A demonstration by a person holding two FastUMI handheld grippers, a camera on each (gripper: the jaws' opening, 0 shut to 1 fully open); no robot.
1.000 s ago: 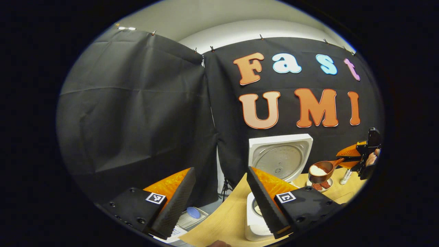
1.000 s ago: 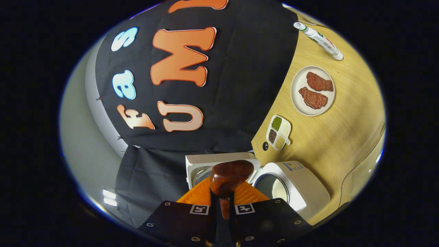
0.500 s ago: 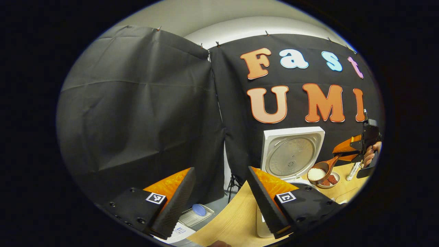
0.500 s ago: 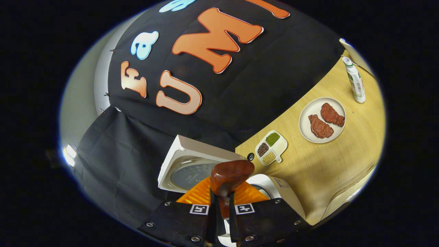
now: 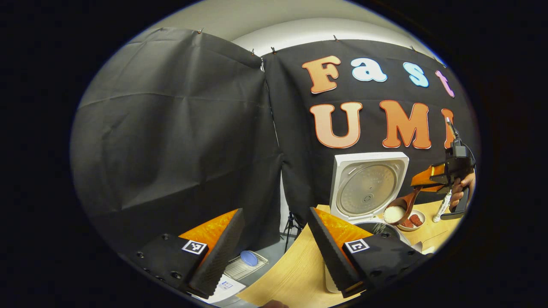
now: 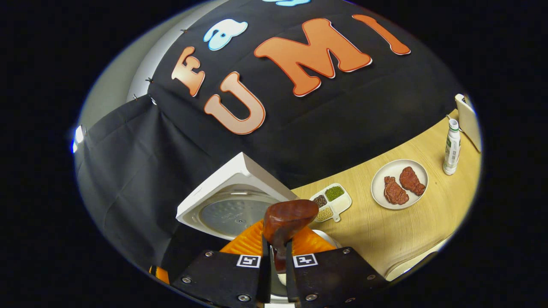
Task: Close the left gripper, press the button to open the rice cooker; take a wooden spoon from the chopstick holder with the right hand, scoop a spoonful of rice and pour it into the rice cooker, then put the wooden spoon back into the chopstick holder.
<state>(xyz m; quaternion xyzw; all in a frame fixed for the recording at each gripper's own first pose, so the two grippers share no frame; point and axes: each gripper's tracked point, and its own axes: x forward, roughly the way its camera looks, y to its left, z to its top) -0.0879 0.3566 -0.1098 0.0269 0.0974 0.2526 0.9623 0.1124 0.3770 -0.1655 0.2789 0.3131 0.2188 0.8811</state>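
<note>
The white rice cooker (image 5: 371,188) stands open on the table, its lid (image 6: 229,205) upright. My right gripper (image 6: 277,256) is shut on the handle of the wooden spoon (image 6: 287,218). In the left gripper view that spoon (image 5: 398,210), heaped with white rice, tilts down over the cooker's pot, held by the right gripper (image 5: 445,177) and a hand. My left gripper (image 5: 274,252) is open with nothing between its fingers, held back at the table's left end.
On the wooden table (image 6: 406,226) lie a plate with two pieces of meat (image 6: 399,184), a small divided dish of beans (image 6: 330,202) and a white bottle (image 6: 451,147). Past the table's left edge is a scale-like tray with a blue object (image 5: 248,259).
The right gripper has rolled and carried the rice-filled spoon left, down over the open cooker. The left gripper's view shifted slightly left; its fingers stay open.
</note>
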